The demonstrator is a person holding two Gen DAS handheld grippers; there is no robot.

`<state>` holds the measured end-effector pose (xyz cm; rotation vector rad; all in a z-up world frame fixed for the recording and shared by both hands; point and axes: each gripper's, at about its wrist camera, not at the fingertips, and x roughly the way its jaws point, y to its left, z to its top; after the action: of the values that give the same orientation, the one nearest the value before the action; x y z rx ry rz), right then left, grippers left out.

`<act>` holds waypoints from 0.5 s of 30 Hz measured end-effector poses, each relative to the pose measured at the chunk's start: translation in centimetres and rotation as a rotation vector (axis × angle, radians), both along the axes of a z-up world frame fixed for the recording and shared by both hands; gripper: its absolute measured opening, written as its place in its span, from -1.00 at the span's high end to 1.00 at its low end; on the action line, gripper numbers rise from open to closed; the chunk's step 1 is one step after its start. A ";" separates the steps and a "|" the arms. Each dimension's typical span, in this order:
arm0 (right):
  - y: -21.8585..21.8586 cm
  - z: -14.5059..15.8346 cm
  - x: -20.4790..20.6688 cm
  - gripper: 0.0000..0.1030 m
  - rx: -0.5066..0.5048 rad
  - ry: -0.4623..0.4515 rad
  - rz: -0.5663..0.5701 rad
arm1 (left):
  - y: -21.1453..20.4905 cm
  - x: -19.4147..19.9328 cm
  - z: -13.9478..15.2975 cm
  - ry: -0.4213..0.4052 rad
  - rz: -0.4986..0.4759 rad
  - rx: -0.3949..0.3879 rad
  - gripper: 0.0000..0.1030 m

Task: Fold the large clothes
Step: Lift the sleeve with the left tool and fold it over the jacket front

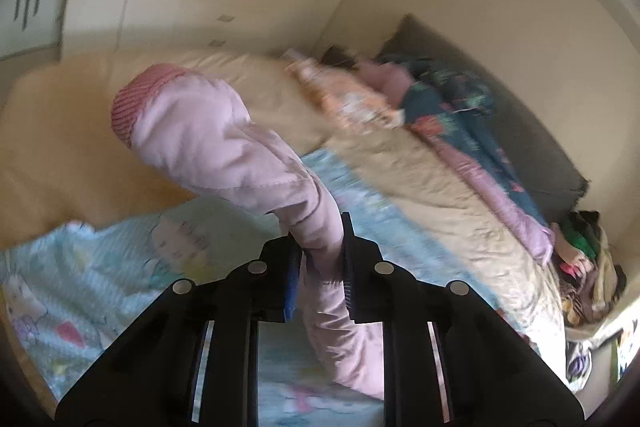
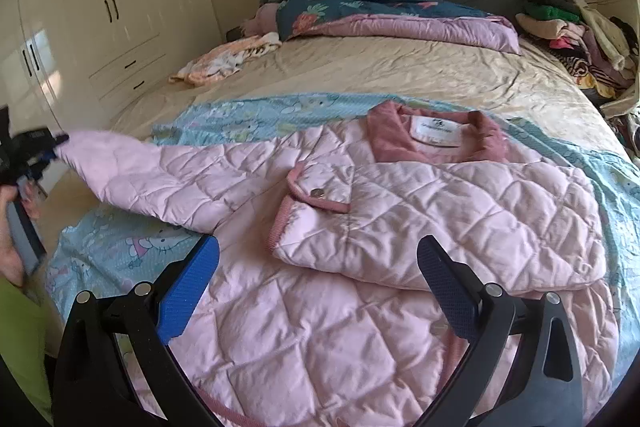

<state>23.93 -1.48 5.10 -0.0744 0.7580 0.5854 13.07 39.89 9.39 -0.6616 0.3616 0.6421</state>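
Observation:
A pink quilted jacket lies on a light blue cartoon blanket on the bed, collar toward the headboard. Its right sleeve is folded across the chest. My left gripper is shut on the other sleeve, holding it lifted and stretched out over the bed's left edge; the striped cuff hangs past the fingers. This gripper also shows in the right wrist view. My right gripper is open and empty, just above the jacket's lower front.
A beige bed sheet covers the bed. A dark floral and purple duvet lies at the headboard. An orange patterned garment lies at the far left. A clothes pile sits at the right. White wardrobes stand on the left.

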 end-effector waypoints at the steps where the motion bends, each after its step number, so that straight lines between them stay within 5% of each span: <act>1: -0.3 0.2 -0.1 -0.92 0.003 -0.004 -0.004 | -1.0 0.3 1.1 -0.011 -0.019 0.022 0.81; 15: -7.9 2.8 -2.1 -0.92 0.075 -0.050 -0.083 | -13.9 5.0 9.7 -0.068 -0.260 0.197 0.83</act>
<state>21.83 -9.39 7.89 0.0118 0.6868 0.5304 18.08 26.00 19.11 -0.4374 0.3095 0.3999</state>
